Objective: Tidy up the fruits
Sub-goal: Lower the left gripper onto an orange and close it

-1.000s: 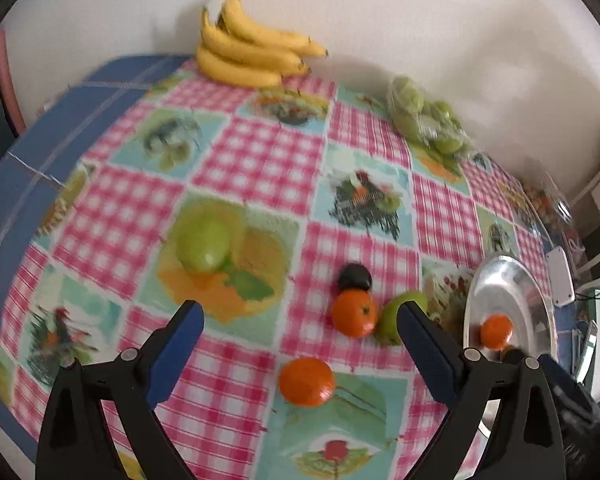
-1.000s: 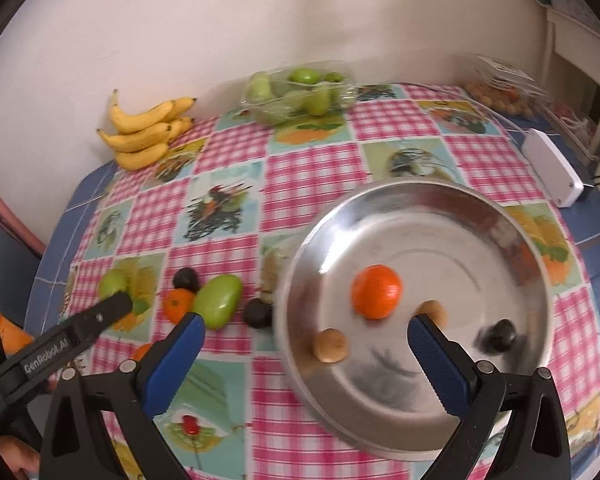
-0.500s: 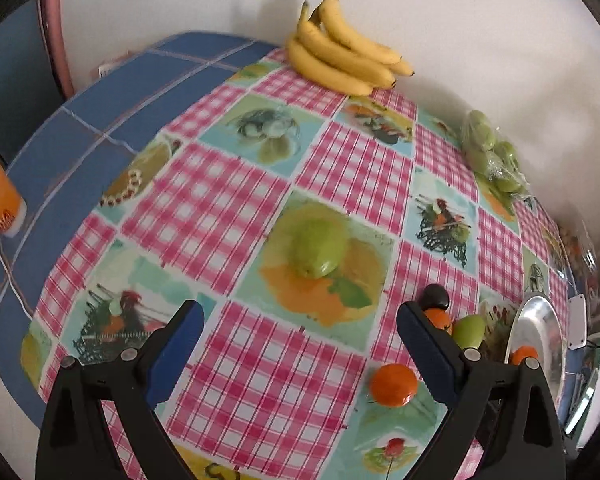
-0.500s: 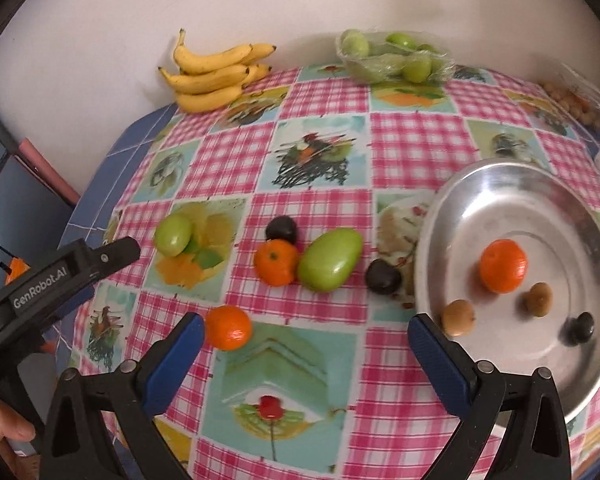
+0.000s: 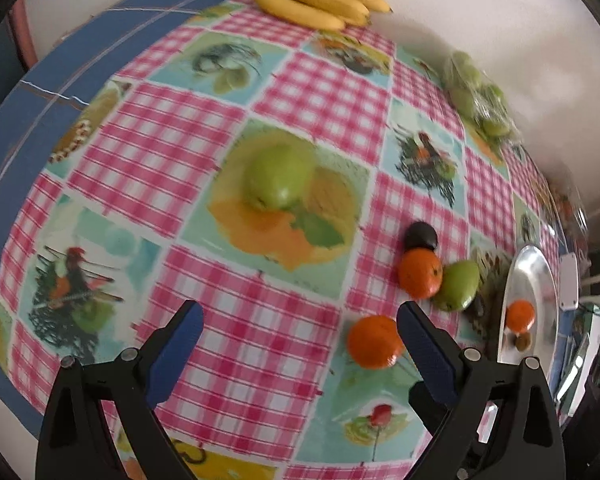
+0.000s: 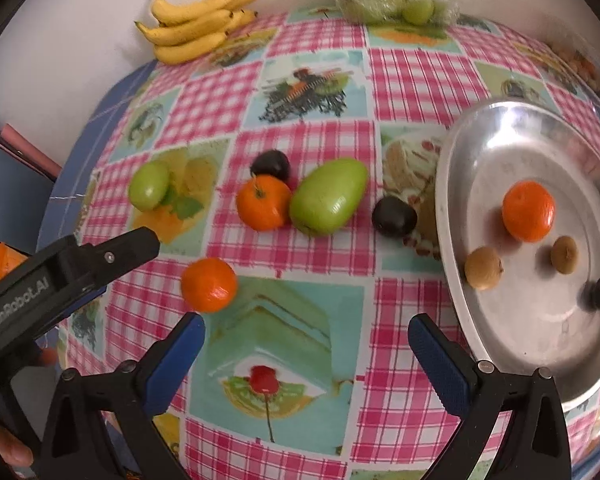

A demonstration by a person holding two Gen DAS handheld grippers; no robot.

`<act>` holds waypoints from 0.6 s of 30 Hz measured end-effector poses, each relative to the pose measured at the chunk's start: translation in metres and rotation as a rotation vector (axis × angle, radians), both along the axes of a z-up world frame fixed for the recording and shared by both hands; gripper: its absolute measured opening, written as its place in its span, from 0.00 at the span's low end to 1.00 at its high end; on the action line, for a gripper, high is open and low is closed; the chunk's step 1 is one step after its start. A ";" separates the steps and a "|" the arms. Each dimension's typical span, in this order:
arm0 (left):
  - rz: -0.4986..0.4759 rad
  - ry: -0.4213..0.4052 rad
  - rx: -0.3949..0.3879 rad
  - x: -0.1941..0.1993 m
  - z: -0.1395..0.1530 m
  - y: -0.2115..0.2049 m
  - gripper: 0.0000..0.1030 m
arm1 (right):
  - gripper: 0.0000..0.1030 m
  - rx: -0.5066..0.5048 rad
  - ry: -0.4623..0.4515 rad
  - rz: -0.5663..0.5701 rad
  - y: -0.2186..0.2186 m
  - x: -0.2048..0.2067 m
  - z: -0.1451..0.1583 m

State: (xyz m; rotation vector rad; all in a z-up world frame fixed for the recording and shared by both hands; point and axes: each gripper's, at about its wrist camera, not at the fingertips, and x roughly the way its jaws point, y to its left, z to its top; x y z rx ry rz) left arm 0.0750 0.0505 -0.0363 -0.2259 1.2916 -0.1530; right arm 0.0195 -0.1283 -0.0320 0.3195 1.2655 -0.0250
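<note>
Hovering above the table (image 6: pixel 312 92), the left gripper (image 5: pixel 297 322) and the right gripper (image 6: pixel 306 330) were both held apart and empty. A loose orange (image 6: pixel 208 285) was seen just beyond them, and further right a metal plate (image 6: pixel 452 184) with another orange (image 6: pixel 528 211) near the table's right edge.

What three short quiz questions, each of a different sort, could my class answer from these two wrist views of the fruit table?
1. True or false: the metal tray holds two oranges.
2. How many loose oranges lie on the tablecloth?
3. The dark plum beside the tray is: A) in the tray, B) on the cloth, C) gripped.

Key: 1 false, one orange. 2 two. 3 B.
</note>
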 end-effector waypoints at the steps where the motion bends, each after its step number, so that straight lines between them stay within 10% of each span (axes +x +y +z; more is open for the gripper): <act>1: -0.018 0.006 0.002 -0.001 -0.001 -0.004 0.94 | 1.00 0.000 0.002 -0.002 -0.001 0.000 -0.001; 18: -0.101 0.089 -0.115 -0.001 -0.014 -0.034 0.55 | 1.00 -0.017 0.004 -0.032 -0.012 -0.002 0.001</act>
